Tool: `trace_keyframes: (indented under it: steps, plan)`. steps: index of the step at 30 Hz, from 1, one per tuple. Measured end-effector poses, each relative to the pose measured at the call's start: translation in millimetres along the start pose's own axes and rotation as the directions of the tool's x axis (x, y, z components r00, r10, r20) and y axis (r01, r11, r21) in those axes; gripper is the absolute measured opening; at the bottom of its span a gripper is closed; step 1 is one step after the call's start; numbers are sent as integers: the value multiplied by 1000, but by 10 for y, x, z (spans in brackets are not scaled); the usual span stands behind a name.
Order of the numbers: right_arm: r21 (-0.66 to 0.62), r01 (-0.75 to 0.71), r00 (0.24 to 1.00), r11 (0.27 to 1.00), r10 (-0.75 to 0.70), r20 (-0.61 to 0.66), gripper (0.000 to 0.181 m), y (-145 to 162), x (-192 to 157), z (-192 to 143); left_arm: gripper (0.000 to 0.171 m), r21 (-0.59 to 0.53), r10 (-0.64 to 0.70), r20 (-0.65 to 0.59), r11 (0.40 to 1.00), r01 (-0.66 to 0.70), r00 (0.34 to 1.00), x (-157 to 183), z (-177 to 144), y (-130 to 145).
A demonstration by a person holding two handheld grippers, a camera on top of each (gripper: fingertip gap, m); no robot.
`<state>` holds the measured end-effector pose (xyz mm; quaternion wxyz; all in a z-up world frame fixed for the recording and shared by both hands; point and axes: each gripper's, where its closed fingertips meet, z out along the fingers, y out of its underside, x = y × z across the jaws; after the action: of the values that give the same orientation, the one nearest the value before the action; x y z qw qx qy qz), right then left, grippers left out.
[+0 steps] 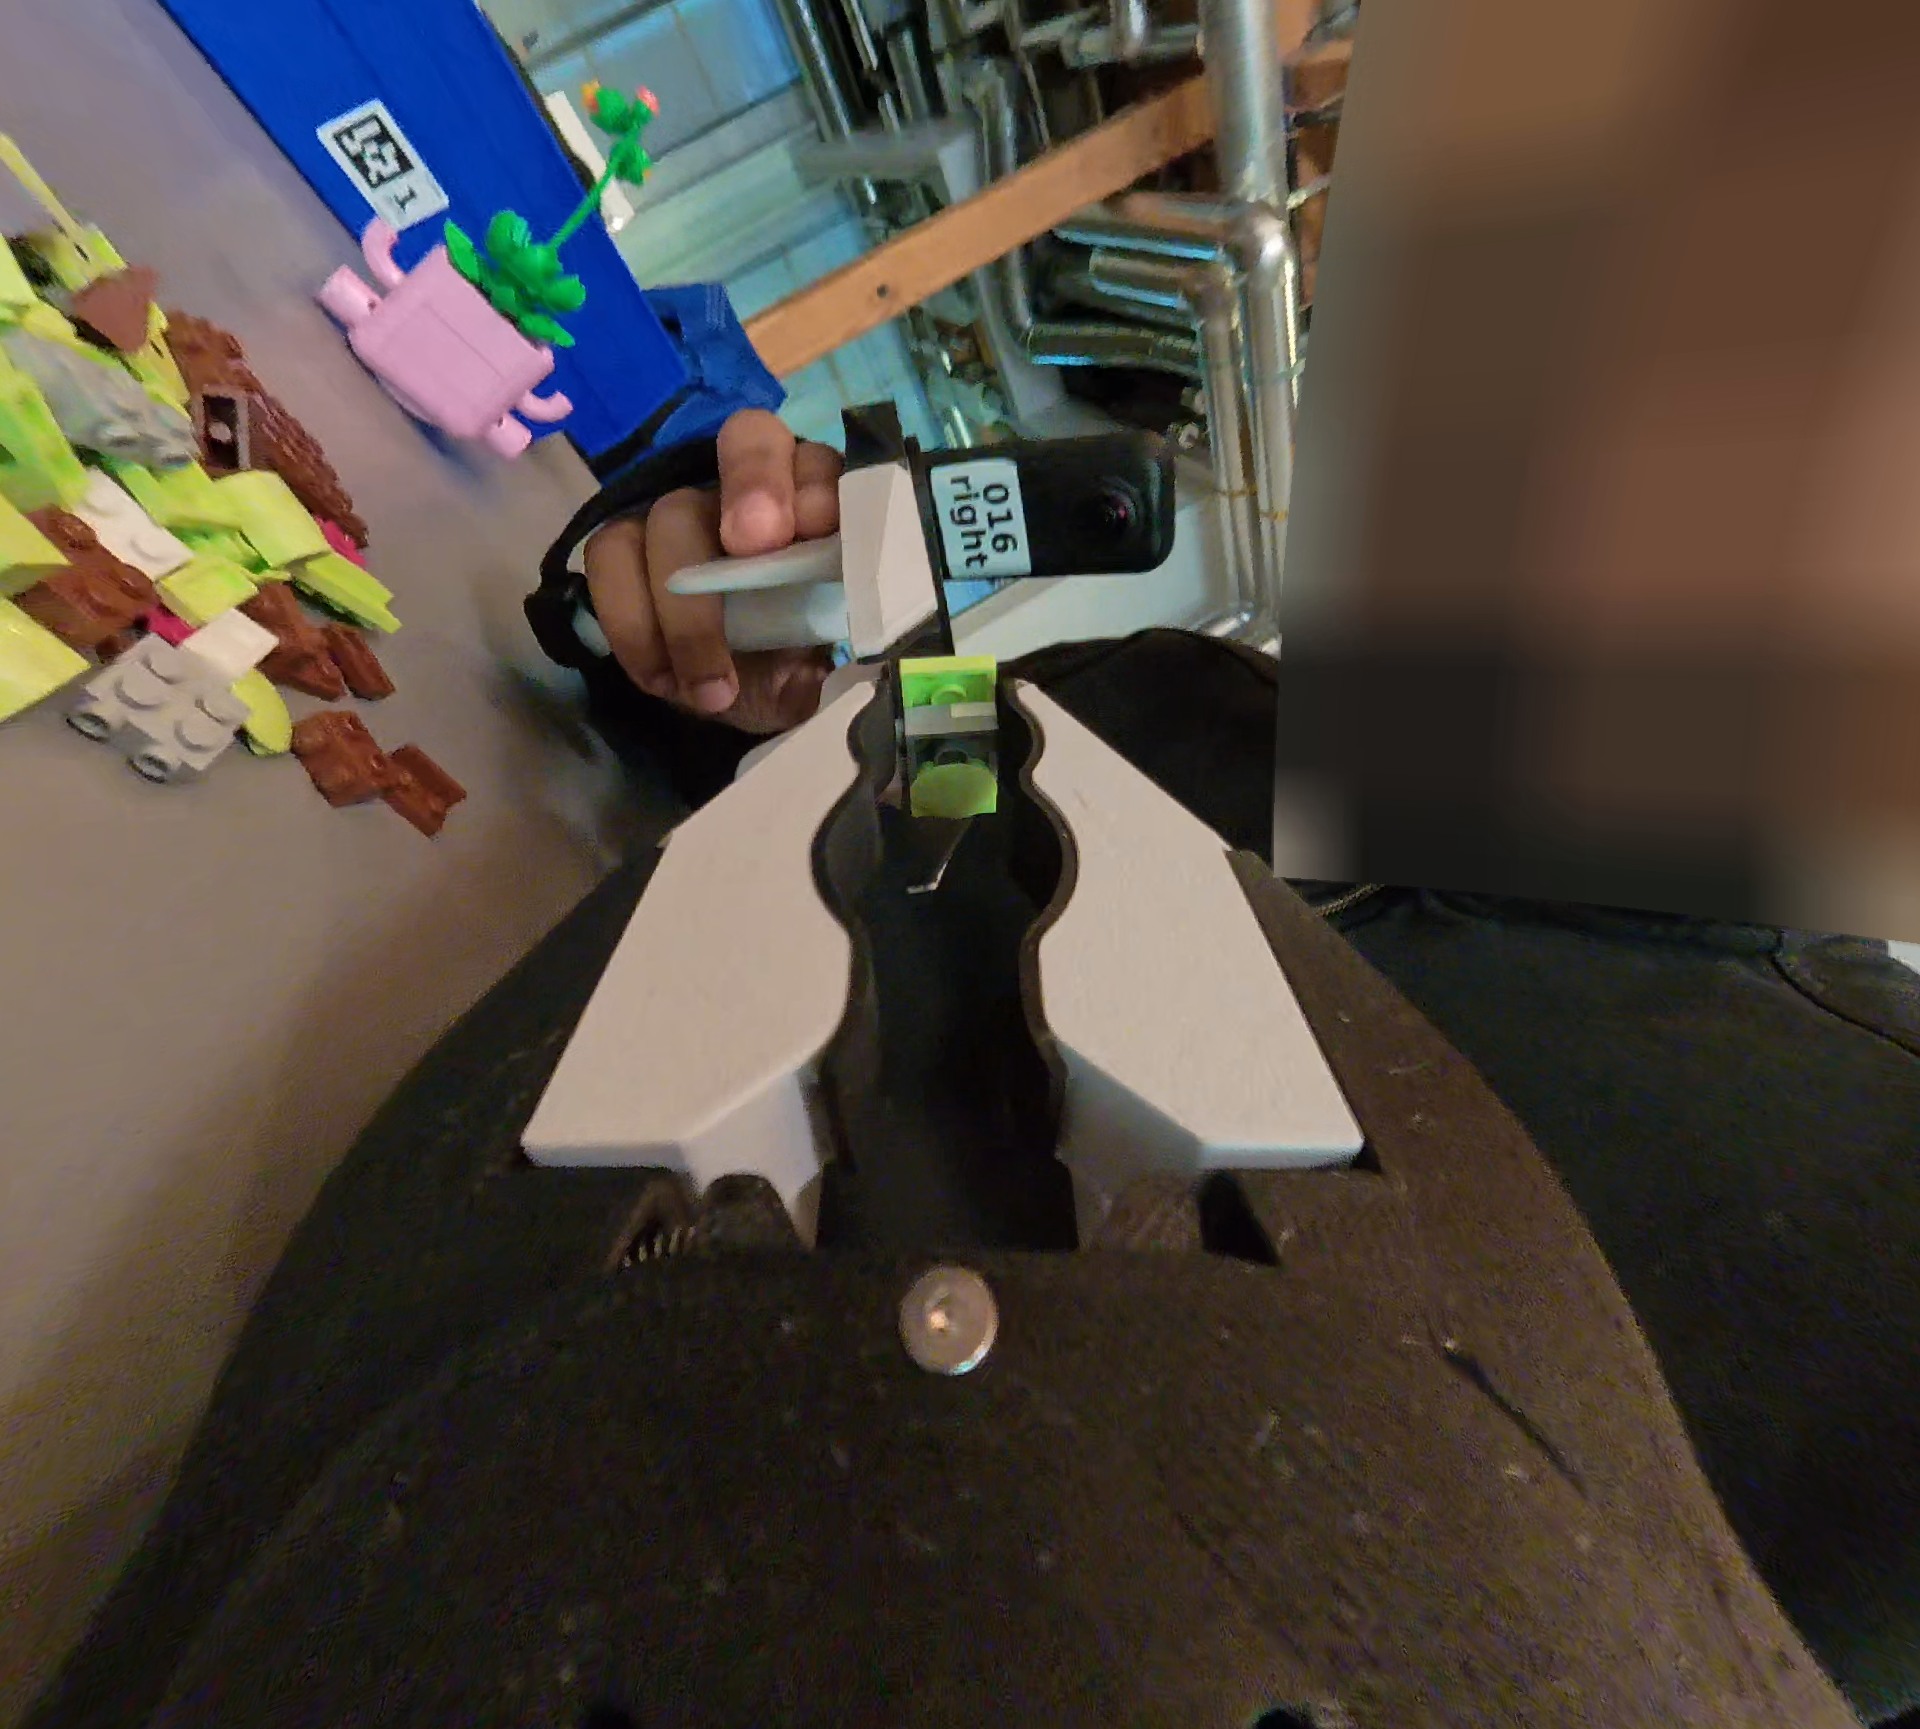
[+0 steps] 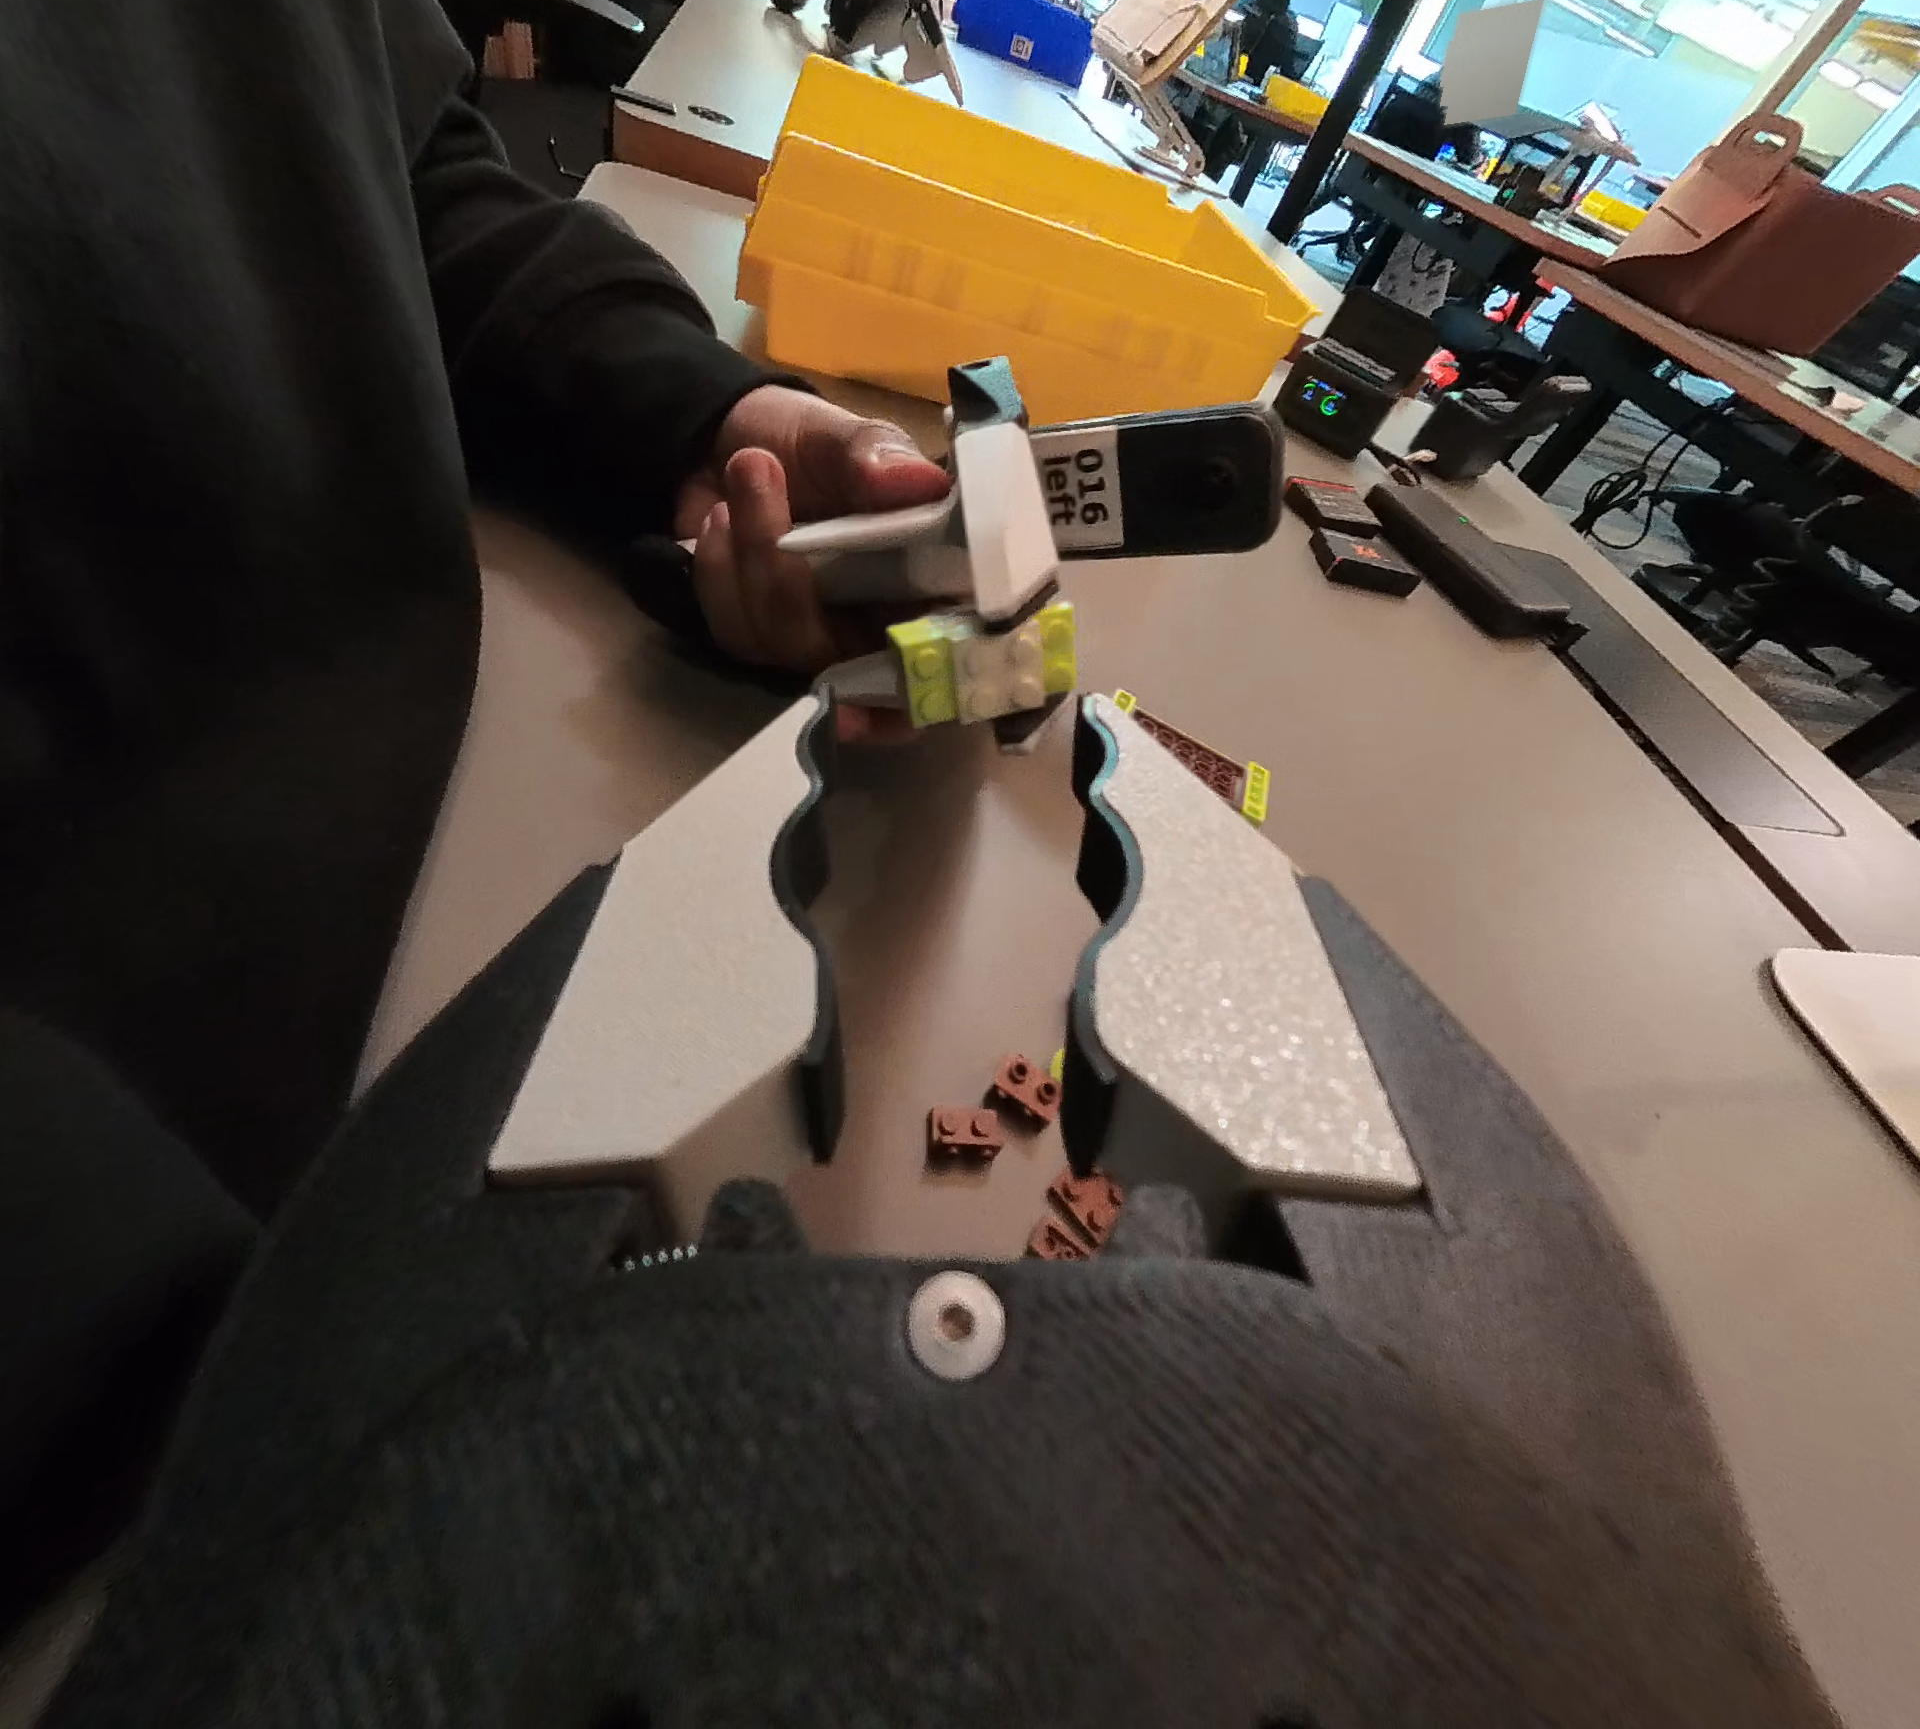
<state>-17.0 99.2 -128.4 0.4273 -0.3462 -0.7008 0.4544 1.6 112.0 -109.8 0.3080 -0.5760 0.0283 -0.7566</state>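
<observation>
My left gripper (image 1: 948, 723) is shut on a small brick assembly (image 1: 951, 739) of lime-green and light grey bricks, held up in the air between its fingertips. In the right wrist view the same assembly (image 2: 982, 666) shows its studs, gripped by the left gripper's fingers (image 2: 1003, 536), which a hand (image 2: 790, 526) holds. My right gripper (image 2: 956, 723) is open and empty, with its tips just short of the assembly and slightly below it. The right gripper's camera (image 1: 1101, 516) faces the left wrist view from just behind the assembly.
A pile of lime, brown and grey bricks (image 1: 156, 536) lies left, beside a pink brick pot with a green plant (image 1: 457, 339) and a blue bin (image 1: 364, 69). Loose brown bricks (image 2: 977, 1129) and a brown plate (image 2: 1195, 760) lie below my right gripper. Yellow bins (image 2: 997, 256) stand behind, with black devices (image 2: 1475, 557) to the right. Left and right tips are no more than a few centimetres apart.
</observation>
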Motion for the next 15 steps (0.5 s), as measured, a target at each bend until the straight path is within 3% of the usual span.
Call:
trace_keyframes:
  steps: [4, 7, 10, 15]
  plan:
    - [16, 11, 1000, 1000, -12, 19, 33, -35, -44, -6, 16, -71, -3, 29, 997, 5, 1000, -37, 52, 121]
    - [6, 8, 1000, 1000, -8, 12, 32, -23, -29, -11, 16, -65, -8, 39, 998, 10, 999, -54, 51, 113]
    - [-1, 0, 999, 1000, 0, -42, 32, -12, 76, -38, 36, -40, -8, 45, 999, 10, 999, -63, 36, 78]
    - [-15, -4, 998, 1000, 3, -69, 32, 8, 126, -52, 14, -15, 38, 95, 999, -37, 995, -105, 30, 48]
